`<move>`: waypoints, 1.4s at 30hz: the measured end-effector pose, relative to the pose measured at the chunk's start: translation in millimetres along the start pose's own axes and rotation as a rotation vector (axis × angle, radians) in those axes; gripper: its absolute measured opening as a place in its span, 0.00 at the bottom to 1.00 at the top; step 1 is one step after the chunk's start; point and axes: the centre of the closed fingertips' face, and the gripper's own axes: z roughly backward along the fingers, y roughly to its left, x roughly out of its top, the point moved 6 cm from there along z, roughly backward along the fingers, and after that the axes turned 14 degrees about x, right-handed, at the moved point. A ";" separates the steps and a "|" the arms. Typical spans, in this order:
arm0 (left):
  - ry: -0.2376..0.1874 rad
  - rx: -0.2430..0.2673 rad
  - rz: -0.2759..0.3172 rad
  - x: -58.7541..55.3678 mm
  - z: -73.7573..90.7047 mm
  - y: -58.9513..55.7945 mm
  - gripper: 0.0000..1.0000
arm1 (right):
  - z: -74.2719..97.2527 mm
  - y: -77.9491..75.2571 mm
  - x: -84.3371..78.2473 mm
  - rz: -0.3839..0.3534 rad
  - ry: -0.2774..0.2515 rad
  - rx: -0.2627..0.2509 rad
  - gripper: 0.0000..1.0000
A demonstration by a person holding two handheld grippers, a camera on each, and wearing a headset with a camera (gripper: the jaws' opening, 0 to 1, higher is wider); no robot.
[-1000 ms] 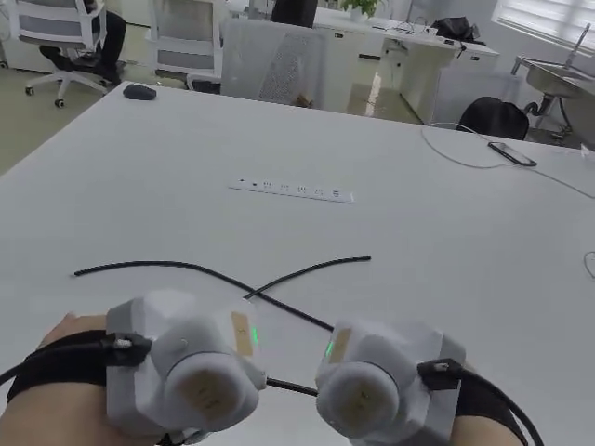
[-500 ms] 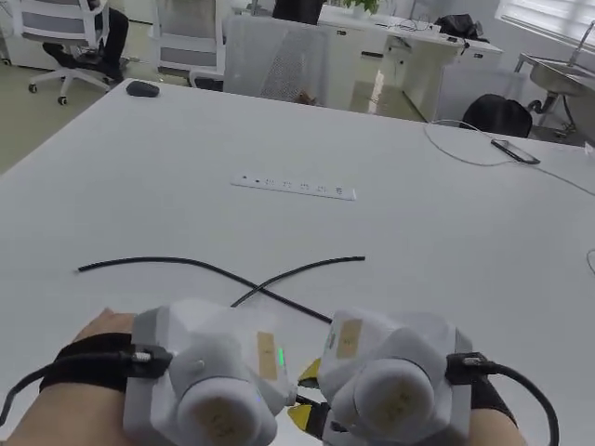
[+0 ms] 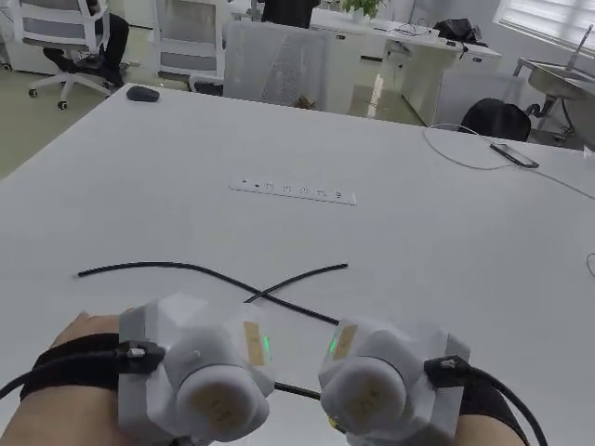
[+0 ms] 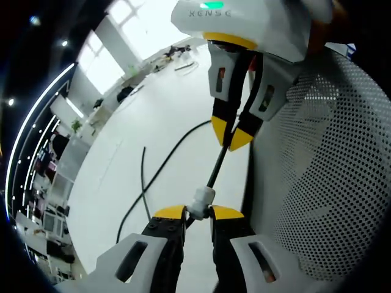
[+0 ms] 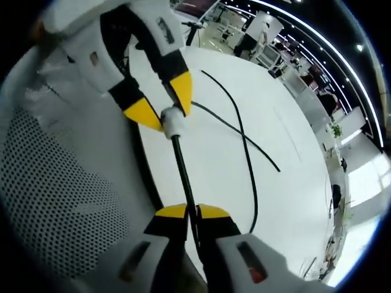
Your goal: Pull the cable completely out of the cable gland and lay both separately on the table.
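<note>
White cable gland (image 4: 200,198), held above the near edge of the table (image 3: 418,242) and clamped between the yellow-tipped jaws of the left gripper (image 4: 198,212). A black cable (image 4: 215,168) enters the gland and runs as a short, straight span to the right gripper (image 5: 192,212), whose jaws are closed on the cable itself a little way from the gland. In the right gripper view the same span rises from that gripper's own jaws to the gland, with the left gripper's tips pressed on either side of it. In the head view the two white gripper bodies sit side by side at the bottom of the frame, left and right in line with the person's hands, with a piece of the black cable visible between them. Beyond the grippers, two black runs of cable lie flat on the table and cross in an X; whether they are one length cannot be told. Farther off lie a white power strip (image 3: 293,191), a dark mouse (image 3: 141,92) near the far left edge, and a phone (image 3: 513,154) at the far right.
</note>
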 end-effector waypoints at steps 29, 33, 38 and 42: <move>-0.011 -0.027 -0.015 2.1 -1.6 -4.6 0.16 | -0.1 10.6 16.4 0.056 -0.121 0.083 0.04; -0.003 -0.029 -0.004 1.3 -1.5 -5.5 0.16 | -3.0 4.0 1.9 0.013 -0.015 0.051 0.05; -0.005 -0.035 -0.014 2.1 -1.5 -6.7 0.16 | -3.1 9.9 14.7 0.043 -0.094 0.086 0.15; -0.023 -0.052 -0.028 5.1 -0.7 -11.0 0.16 | 1.1 18.6 31.1 0.145 -0.174 0.112 0.15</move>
